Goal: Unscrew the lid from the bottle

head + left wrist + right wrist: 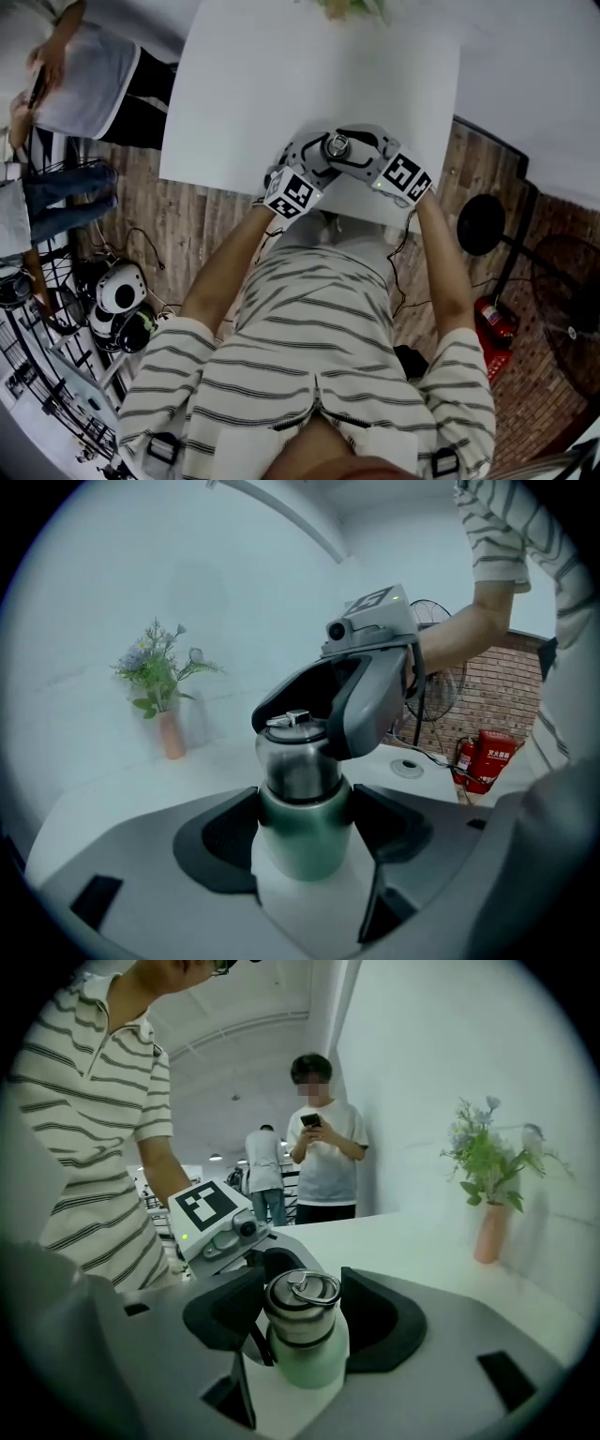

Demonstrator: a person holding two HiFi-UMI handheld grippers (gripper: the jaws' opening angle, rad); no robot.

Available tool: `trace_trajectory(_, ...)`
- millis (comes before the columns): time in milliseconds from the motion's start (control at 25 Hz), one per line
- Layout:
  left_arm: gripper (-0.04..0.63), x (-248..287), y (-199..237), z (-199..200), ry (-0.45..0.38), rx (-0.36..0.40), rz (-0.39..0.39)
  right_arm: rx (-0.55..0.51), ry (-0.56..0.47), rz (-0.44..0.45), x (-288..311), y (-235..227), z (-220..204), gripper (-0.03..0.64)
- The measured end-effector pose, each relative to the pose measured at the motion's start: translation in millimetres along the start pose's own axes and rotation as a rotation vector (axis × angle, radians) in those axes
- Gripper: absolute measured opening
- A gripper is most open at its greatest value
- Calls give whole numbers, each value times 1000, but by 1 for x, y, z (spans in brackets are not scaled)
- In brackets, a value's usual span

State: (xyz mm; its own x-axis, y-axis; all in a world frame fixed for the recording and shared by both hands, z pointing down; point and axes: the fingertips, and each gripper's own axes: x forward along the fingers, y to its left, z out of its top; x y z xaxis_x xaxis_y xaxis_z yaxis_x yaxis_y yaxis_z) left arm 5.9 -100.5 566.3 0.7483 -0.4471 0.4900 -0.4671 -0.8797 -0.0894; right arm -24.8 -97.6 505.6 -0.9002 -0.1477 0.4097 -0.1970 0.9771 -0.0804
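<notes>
Pinching the bottle [305,844] by its green body, the left tongs [305,822] are holding it upright at the near edge of the white desk [281,84]. The right tongs [300,1312] are coming in from the opposite side and pressing their pads on the steel lid [302,1290], which is sitting on the neck. A vase [489,1232] of flowers is standing farther back on the desk, and a bystander [323,1162] is looking at a phone beyond it.
</notes>
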Motion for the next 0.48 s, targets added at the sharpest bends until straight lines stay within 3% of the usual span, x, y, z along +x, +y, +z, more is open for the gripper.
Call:
trace_trajectory(280,316,0,0,2,3,5,0,-98,74,178,-1,5,-1,267)
trace_trajectory(480,316,-1,0,3,-2,6,-3,-124,121,231,2,6,0,267)
